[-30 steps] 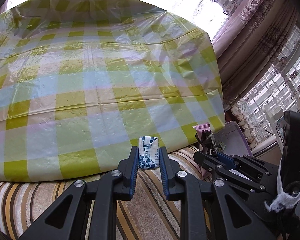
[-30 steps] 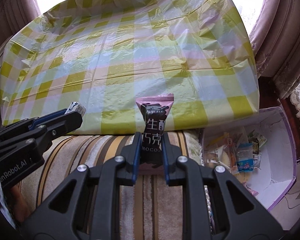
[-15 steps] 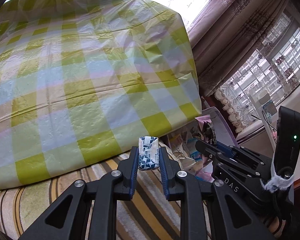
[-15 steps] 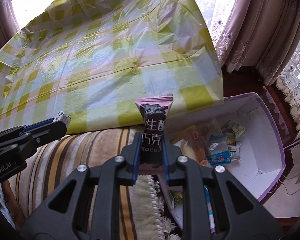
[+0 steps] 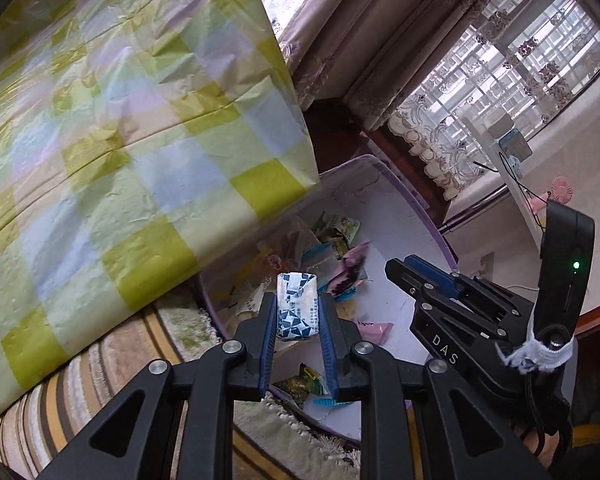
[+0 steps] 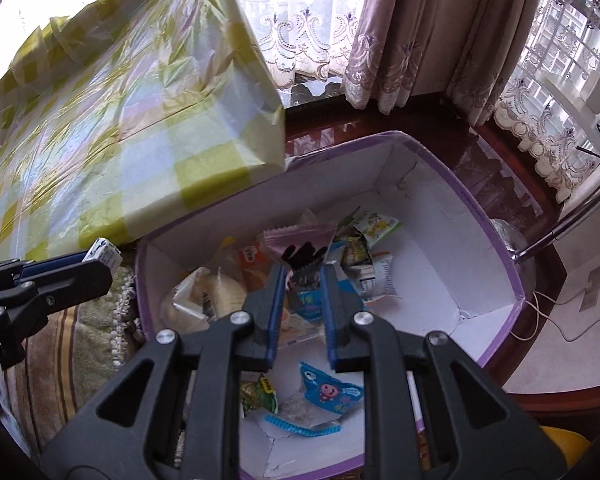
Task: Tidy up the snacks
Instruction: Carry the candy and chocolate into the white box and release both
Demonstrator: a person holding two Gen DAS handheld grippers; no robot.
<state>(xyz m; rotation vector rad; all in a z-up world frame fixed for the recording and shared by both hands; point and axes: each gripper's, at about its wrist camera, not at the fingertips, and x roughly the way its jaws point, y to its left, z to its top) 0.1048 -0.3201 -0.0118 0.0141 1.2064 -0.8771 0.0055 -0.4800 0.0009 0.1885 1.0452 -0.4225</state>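
My left gripper [image 5: 297, 312] is shut on a small blue-and-white wrapped snack [image 5: 296, 306], held over the near edge of a purple-rimmed white box [image 5: 416, 208]. It also shows at the left of the right wrist view [image 6: 100, 258]. My right gripper [image 6: 300, 284] is open above the box [image 6: 480, 216]. A pink-and-black chocolate packet [image 6: 302, 246] sits loose just past its fingertips, blurred, over the snacks in the box. The packet also shows in the left wrist view [image 5: 350, 270].
The box holds several loose snack packets [image 6: 328, 392]. A table with a yellow-green checked plastic cloth [image 6: 120, 120] stands to the left. A striped fuzzy cushion [image 5: 100, 364] lies below. Curtains [image 6: 420, 32] and a window are behind.
Both grippers have swung right from the table edge to over the box. My right gripper has opened and let go of the chocolate packet.
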